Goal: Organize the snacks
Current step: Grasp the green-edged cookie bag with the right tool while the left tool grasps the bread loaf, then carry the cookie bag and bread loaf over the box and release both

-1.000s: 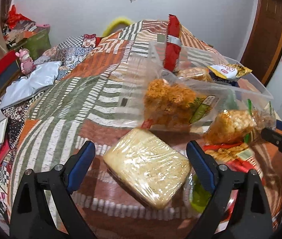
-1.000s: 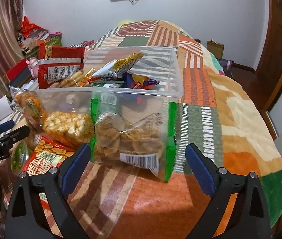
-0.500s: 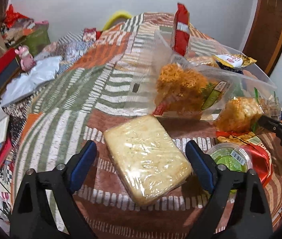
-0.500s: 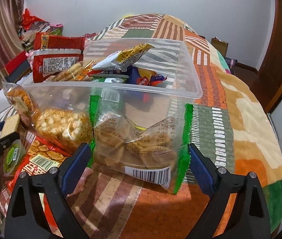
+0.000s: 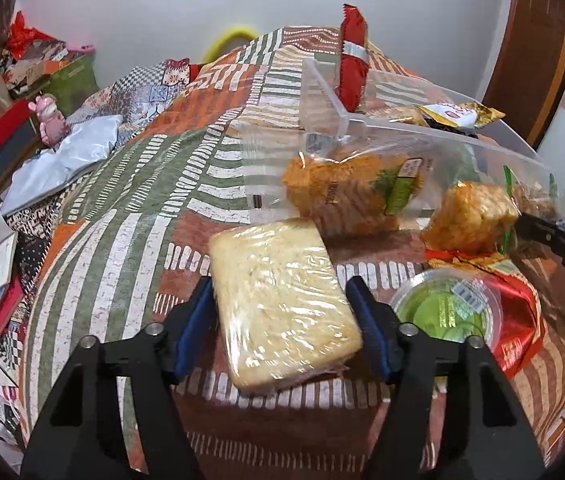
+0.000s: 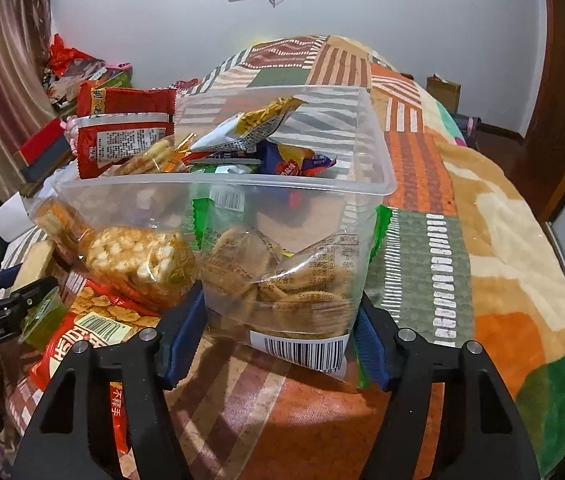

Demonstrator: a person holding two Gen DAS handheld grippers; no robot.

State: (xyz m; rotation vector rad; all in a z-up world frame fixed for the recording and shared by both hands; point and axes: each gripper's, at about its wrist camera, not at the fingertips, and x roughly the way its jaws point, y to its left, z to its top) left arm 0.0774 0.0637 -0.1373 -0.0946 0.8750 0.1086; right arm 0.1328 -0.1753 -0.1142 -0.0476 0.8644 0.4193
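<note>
Left wrist view: clear bin [image 5: 366, 120] on the quilt [image 5: 130, 184] holds packets. Left gripper [image 5: 282, 320], jaws just closing, pads against the wrapped cake [image 5: 278, 304].

Right wrist view: bin [image 6: 374, 176] holds packets. Right gripper [image 6: 280, 334], jaws just closing, clamps the cracker bag [image 6: 282, 280] before the bin.

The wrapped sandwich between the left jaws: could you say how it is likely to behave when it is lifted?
The sandwich looks like soft bread, so it will probably squash a little rather than stay stiff. Its glossy cling wrap may be slippery. It seems light for its bulk. The left gripper jaws have just been closing, with it between them.
</note>
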